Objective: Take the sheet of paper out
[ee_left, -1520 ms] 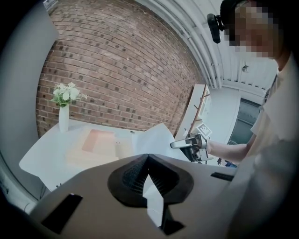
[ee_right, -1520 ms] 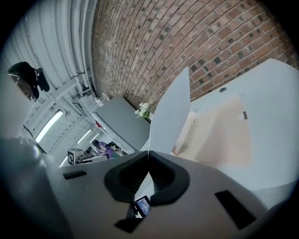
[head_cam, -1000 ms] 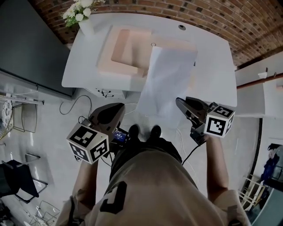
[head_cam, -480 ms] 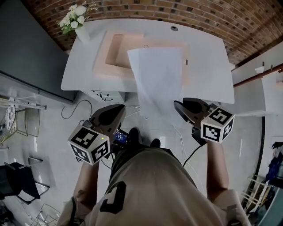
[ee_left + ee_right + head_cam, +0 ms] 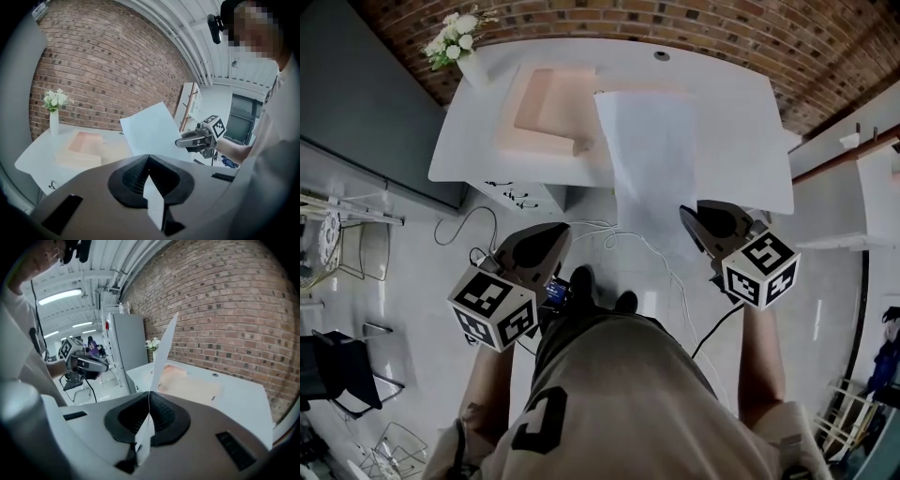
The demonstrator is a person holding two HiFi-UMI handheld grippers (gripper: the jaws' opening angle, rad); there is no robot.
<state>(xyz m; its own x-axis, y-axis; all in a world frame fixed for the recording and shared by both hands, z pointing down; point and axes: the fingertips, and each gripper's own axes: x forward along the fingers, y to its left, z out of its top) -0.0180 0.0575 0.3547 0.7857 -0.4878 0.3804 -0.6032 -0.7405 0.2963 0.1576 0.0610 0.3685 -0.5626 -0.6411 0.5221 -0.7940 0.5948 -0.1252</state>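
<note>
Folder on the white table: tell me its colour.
Pale peach-pink, plain with no pattern. The folder shows best in the head view.

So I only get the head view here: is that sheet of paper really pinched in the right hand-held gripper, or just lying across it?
Observer: Pinched. The right gripper view shows the right hand-held gripper shut on the sheet of paper, which rises edge-on from its jaws.
Operator: And the left one, is it helping?
Observer: No. The left gripper view shows the left hand-held gripper with jaws together, the sheet over by the other gripper.
Operator: Is the paper lying flat?
Observer: No. In the left gripper view it slants up, its far corner well above the white table.
</note>
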